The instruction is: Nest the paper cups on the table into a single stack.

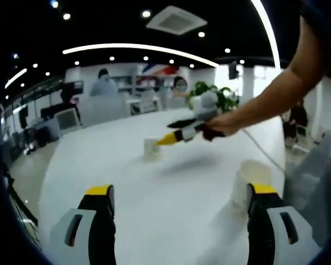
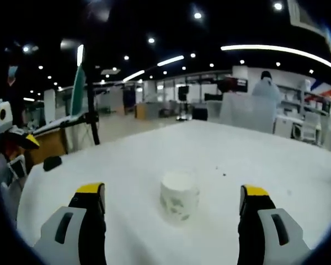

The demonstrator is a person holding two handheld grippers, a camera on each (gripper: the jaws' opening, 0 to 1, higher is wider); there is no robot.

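Right gripper [image 2: 174,221] fingers released; we've got the upright paper cup [image 2: 179,197] at 12 o'clock between them; left gripper [image 1: 179,221] released too.

**Matt white desk, paper cups, plastic jaws**

The desk [image 2: 276,165] looks like a smooth, matt white surface with a faint sheen. Between the jaws of the right hand-held gripper [image 2: 171,207] stands a paper cup [image 2: 179,196], matt white with a pale printed pattern. The left hand-held gripper [image 1: 179,199] has jaws of hard plastic, grey and black with yellow tips, slightly glossy. Beside its right jaw, another paper cup [image 1: 252,175] looks plain and matt.
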